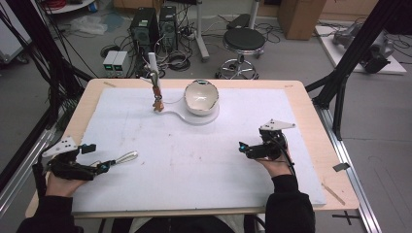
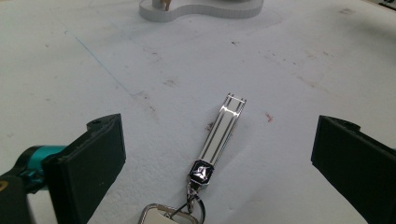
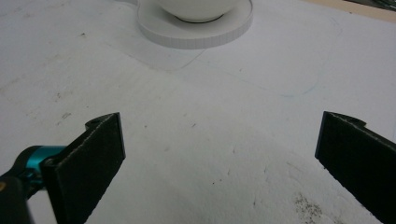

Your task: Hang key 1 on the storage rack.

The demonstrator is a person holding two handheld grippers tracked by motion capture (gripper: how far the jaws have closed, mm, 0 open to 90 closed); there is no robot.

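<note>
Here, both grippers rest low on the white table (image 1: 204,160), jaws spread wide and holding nothing.

The left gripper (image 2: 215,158) sits at the near left, and between its parted jaws lies a silver keychain (image 2: 219,135), flat on the board. Its long axis runs away from the gripper, the grooved bar's free tip pointing toward the far side and leaning a touch right; the ring end is cut off at the bottom edge of the left gripper view, so its shape is hard to make out. The right gripper (image 1: 243,148) lies at the near right, aimed left, well apart from the keychain. Far off, a white bowl (image 1: 201,96) stands on a white base (image 1: 194,118), its top cropped in the right gripper view, beside a small brown figure (image 1: 157,103) too small to identify.
</note>
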